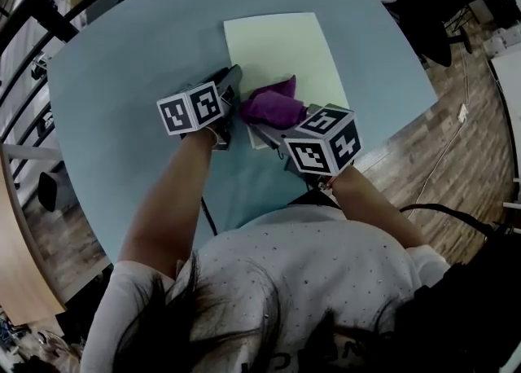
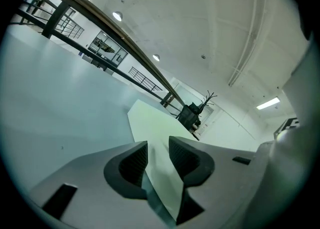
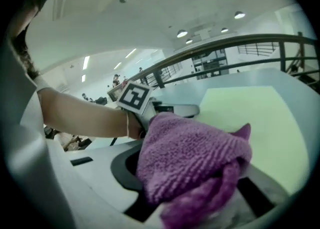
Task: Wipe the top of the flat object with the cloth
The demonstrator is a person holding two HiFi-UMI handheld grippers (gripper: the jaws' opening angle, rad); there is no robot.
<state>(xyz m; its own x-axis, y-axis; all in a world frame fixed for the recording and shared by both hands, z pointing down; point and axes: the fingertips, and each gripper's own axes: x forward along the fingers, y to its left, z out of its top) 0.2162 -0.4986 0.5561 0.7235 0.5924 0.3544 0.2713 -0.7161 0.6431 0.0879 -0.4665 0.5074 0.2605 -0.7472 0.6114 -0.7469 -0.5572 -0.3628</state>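
While purple cloth [image 1: 273, 107] sits bunched over near end of pale green sheet [image 1: 285, 46], I log right gripper [image 3: 192, 183] jaws clamped on it. Sheet lies flat on blue-grey table [image 1: 122, 86]. Left gripper [image 2: 157, 160] rests at sheet's left edge, jaws partly apart, sheet edge between them, pads clear of it.

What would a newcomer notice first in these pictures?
The purple cloth bunched in the right gripper, over the near end of the pale green sheet. That sheet lies flat on a blue-grey table; the left gripper, jaws apart, is at its left edge.
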